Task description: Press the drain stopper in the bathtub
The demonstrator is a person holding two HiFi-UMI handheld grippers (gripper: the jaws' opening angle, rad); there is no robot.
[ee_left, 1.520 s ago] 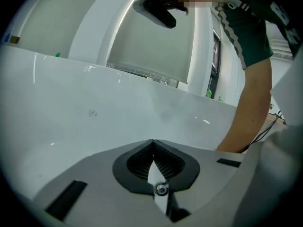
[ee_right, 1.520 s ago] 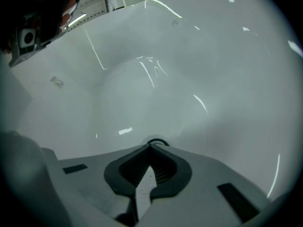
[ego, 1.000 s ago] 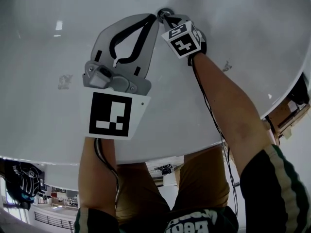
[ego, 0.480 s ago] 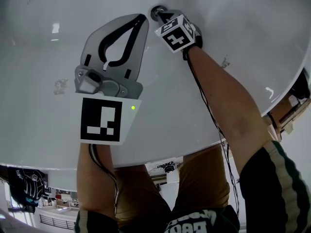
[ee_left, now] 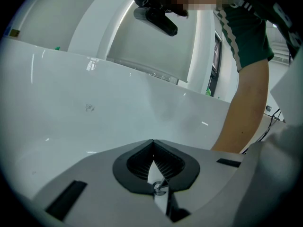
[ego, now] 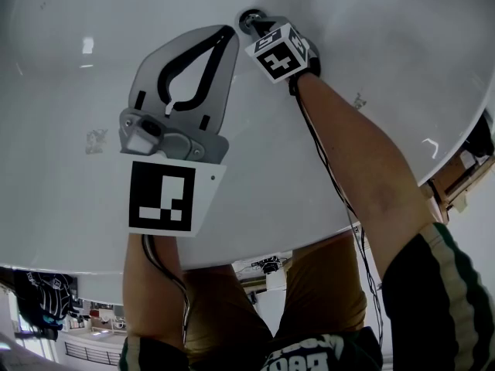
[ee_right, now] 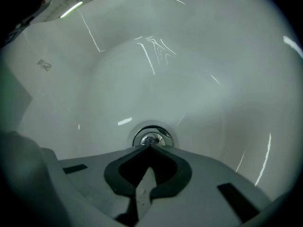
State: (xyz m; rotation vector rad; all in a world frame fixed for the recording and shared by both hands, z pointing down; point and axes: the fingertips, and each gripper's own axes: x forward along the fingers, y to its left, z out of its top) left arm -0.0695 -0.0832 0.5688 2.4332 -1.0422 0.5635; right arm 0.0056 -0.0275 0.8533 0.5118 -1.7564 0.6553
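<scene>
My left gripper (ego: 226, 29) hovers inside the white bathtub (ego: 387, 45), jaws closed tip to tip with nothing between them. The chrome drain stopper (ee_right: 151, 137) sits in the tub bottom. My right gripper (ee_right: 150, 146), jaws fully closed and empty, points steeply down, tips at the stopper.

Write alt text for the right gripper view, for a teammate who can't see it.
The right gripper, jaws shut with nothing between them, points its tips at the near edge of the round chrome drain stopper. Around it curves the white bathtub floor, glossy with streaks of reflected light.
</scene>
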